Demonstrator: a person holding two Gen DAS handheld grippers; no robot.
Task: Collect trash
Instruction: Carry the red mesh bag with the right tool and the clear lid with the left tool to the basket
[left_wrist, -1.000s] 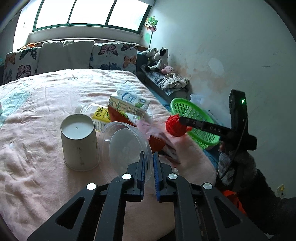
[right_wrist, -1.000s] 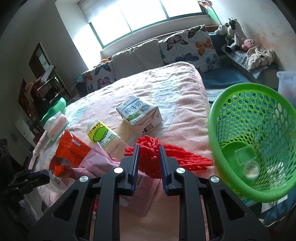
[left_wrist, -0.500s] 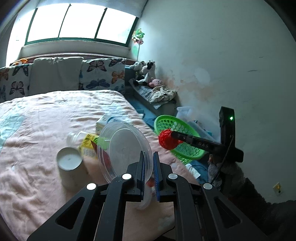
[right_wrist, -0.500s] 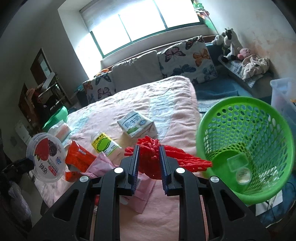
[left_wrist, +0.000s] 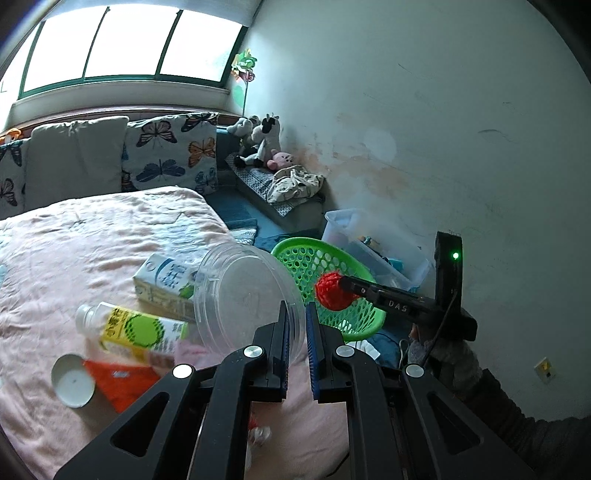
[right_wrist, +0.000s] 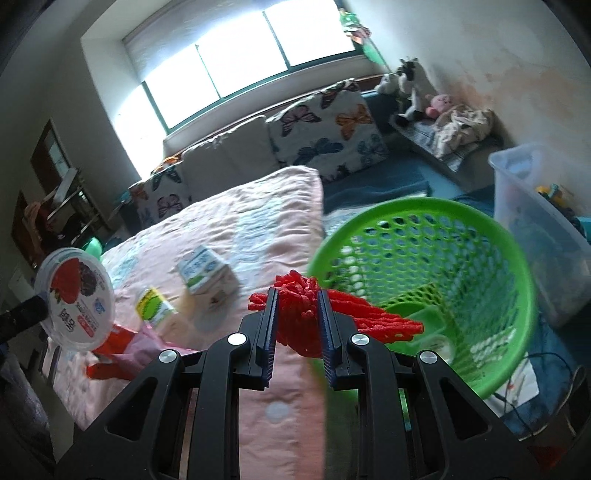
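Note:
My left gripper (left_wrist: 295, 328) is shut on the rim of a clear plastic lid (left_wrist: 243, 295) and holds it up above the bed; the lid's printed side shows in the right wrist view (right_wrist: 75, 295). My right gripper (right_wrist: 297, 321) is shut on a red foam net (right_wrist: 306, 314) and holds it at the near rim of the green basket (right_wrist: 509, 266). From the left wrist view the red net (left_wrist: 330, 295) hangs over the green basket (left_wrist: 354, 325). A milk carton (left_wrist: 162, 284), a yellow-labelled bottle (left_wrist: 129, 328), an orange wrapper (left_wrist: 122, 380) and a paper cup (left_wrist: 72, 380) lie on the pink bed.
A clear storage box (right_wrist: 535, 221) stands right of the basket by the wall. Butterfly pillows (left_wrist: 170, 155) line the bed head, soft toys (left_wrist: 262, 144) sit on a low bench. A pink bag (right_wrist: 147, 343) lies by the bed edge. Cables trail on the floor (right_wrist: 535, 373).
Both grippers have risen and swung right toward the basket. The lid has been lifted clear of the bed and the red net now hangs at the basket's rim.

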